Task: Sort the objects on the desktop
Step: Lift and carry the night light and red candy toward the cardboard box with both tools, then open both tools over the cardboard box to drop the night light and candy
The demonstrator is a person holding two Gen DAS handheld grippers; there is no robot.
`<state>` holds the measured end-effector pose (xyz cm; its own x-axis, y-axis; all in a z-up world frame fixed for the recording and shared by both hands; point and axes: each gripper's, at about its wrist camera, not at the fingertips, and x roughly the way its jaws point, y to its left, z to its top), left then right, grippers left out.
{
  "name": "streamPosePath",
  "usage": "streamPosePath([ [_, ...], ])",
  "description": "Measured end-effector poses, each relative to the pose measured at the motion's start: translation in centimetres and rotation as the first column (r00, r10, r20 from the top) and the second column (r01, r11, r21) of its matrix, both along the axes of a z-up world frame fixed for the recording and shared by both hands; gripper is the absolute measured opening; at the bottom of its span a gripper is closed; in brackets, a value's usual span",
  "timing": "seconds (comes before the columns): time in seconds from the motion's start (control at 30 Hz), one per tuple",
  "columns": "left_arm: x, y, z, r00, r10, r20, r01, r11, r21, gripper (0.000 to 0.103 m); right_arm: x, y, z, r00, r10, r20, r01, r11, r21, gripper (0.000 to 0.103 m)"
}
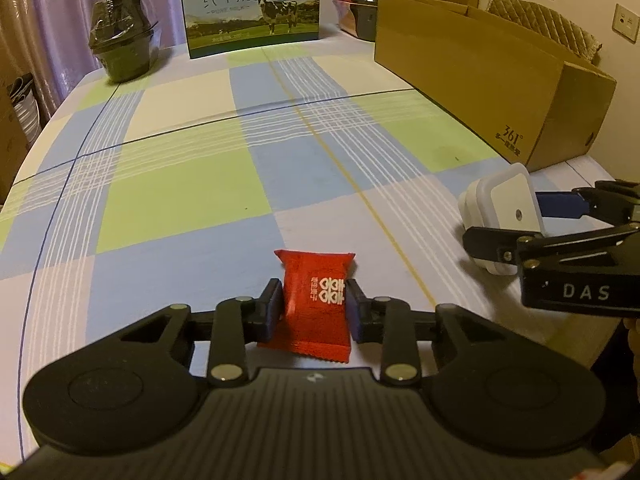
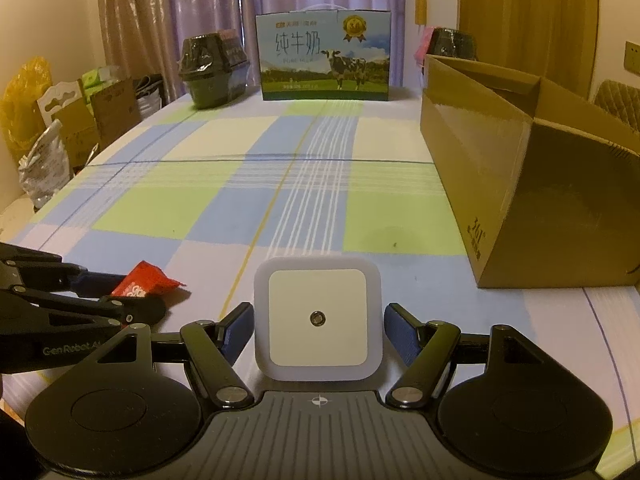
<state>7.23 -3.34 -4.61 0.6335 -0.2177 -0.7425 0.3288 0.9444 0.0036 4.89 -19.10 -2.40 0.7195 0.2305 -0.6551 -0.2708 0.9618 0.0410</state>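
Left wrist view shows the checked tablecloth (image 1: 180, 200) running back to a blue milk carton (image 1: 250, 8) printed with a cow, with a dark wrapped tub (image 1: 122, 46) to its left and another dark tub with a red label (image 1: 366, 4) to its right, partly hidden behind the open cardboard box (image 1: 488, 76) along the right edge. No contents of that box can be made out from either view; the right wrist view shows only bare inner walls. Nothing lies on the cloth between the grippers and the box. The left gripper (image 1: 313, 308) is clamped on a red candy packet (image 1: 316, 304) — both pads press its sides at the near edge of the table. The right gripper (image 2: 318, 330) straddles a white square night light (image 2: 318, 318), its 2 blue pads spread just clear of the sides — not gripping.
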Motion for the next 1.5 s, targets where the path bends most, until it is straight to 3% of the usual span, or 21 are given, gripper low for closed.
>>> streamPosePath([
  [0.6,-0.2,-0.2,0.1,1.0,-0.005,0.001,0.005,1.0,0.006,0.026,-0.1,0.6,-0.5,1.0,0.002,0.002,-0.002,1.0,-0.03,0.069],
  [0.67,-0.2,-0.2,0.1,1.0,-0.004,0.001,0.004,1.0,0.007,0.026,-0.1,0.6,-0.6,1.0,-0.001,0.0,0.001,0.999,-0.034,0.062],
  [1.0,-0.8,-0.8,1.1,0.999,-0.024,0.021,0.024,1.0,-0.013,0.022,-0.3,0.6,0.1,1.0,-0.007,0.022,0.008,1.0,-0.027,0.062],
  [1.23,-0.9,-2.5,4.1,0.998,-0.039,0.049,0.043,0.997,-0.071,0.022,-0.6,-1.2,3.5,0.994,-0.054,0.092,0.053,0.998,0.013,0.062],
  [1.5,0.6,-7.8,9.9,0.985,-0.112,0.128,0.13,0.982,-0.14,0.022,1.1,-7.4,11.4,0.964,-0.185,0.193,0.176,0.982,0.063,0.062],
])
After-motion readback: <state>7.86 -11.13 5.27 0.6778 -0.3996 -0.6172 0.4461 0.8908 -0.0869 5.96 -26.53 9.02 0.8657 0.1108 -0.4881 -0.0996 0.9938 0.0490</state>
